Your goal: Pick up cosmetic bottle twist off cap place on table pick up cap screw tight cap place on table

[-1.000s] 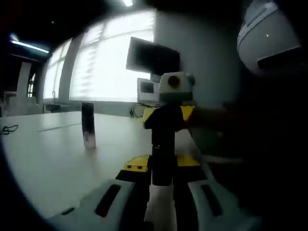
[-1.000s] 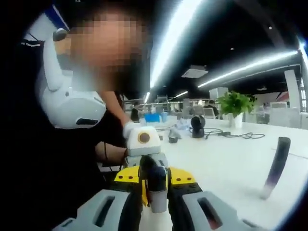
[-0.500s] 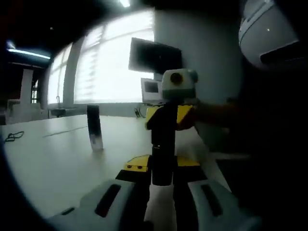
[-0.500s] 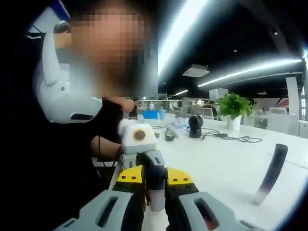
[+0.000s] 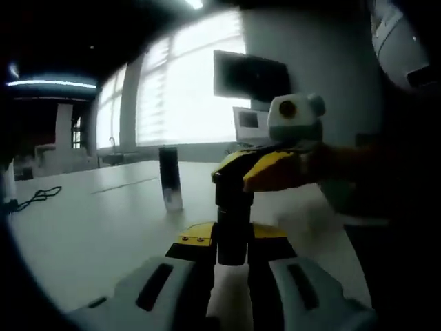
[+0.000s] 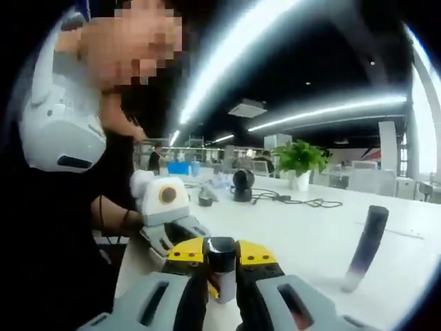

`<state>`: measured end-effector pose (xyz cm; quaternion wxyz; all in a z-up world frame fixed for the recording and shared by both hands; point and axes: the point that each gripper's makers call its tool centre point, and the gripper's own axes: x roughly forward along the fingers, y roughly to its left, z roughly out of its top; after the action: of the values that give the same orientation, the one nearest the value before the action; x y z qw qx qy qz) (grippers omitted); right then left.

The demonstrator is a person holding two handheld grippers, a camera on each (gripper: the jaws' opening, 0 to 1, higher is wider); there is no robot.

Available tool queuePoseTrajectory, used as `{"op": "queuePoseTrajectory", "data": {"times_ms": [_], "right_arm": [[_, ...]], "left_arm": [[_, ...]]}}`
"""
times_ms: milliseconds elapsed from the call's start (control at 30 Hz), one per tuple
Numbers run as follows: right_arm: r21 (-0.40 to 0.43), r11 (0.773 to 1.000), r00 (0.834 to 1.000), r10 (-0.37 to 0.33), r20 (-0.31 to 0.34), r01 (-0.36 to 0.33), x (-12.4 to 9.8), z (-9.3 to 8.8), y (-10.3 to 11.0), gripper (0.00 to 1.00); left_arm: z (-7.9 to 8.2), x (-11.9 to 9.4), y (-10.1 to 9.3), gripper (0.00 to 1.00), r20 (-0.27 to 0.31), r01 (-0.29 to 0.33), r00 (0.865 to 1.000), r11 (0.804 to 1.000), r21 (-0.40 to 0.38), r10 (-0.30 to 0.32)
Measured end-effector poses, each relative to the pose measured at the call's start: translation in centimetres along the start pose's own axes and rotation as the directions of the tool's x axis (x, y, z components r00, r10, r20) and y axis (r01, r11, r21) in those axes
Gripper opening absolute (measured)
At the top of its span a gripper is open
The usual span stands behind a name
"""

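A: Since both grippers meet on one thing, where does the task stand?

B: Mid-twist, I judge. The cosmetic bottle (image 5: 232, 238) is off the tabletop (image 5: 89, 234), held in the air between the two tools, so the pick-up is done. Whether the cap (image 6: 220, 249) is being loosened or tightened, I cannot tell; it looks seated on the bottle. Setting things down on the tabletop is left to do.

A: And the grips?

B: The left gripper (image 5: 231, 289) has its jaws closed on the dark body of the bottle. The right gripper (image 6: 220, 276) is clamped on the cap end.

A: How are they posed?

B: Nearly nose to nose. In the left gripper view the right gripper (image 5: 233, 181) comes in from the right, rolled over at a slant, a forearm (image 5: 337, 162) behind it. The left one points level above the tabletop.

A: Anything else nearby?

B: A second dark bottle (image 5: 170, 178) stands upright on the tabletop, well apart.
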<state>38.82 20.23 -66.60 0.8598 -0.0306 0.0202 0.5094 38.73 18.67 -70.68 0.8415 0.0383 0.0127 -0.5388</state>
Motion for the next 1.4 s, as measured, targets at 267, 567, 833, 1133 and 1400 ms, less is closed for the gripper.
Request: {"op": "queuePoseTrajectory", "data": {"times_ms": [267,567,833,1133,1400], "right_arm": [[0.022,0.992,0.992,-0.122,0.027,0.121,0.5,0.4,-0.9,0.09],[0.047,0.95,0.951,-0.31,0.02,0.309,0.4,0.6,-1.3,0.09],[0.092,0.913,0.916,-0.402,0.021,0.398,-0.2,0.3,-1.4,0.09],[0.157,0.829,0.836,-0.548,0.039,0.536,-0.4,0.1,-1.6,0.09],[0.169,0.749,0.756,-0.654,0.032,0.641,-0.8,0.1,-1.6,0.09]], "left_arm": [[0.3,-0.1,0.9,0.07,-0.003,-0.103,0.995,0.994,-0.035,0.103],[0.5,-0.2,1.1,0.07,0.01,-0.118,0.993,0.992,-0.037,0.118],[0.4,-0.1,0.9,0.07,0.007,-0.11,0.994,0.994,-0.026,0.11],[0.3,-0.1,1.0,0.07,0.002,-0.114,0.993,0.993,-0.022,0.114],[0.4,-0.2,1.1,0.07,0.004,-0.121,0.993,0.993,0.003,0.121]]}}
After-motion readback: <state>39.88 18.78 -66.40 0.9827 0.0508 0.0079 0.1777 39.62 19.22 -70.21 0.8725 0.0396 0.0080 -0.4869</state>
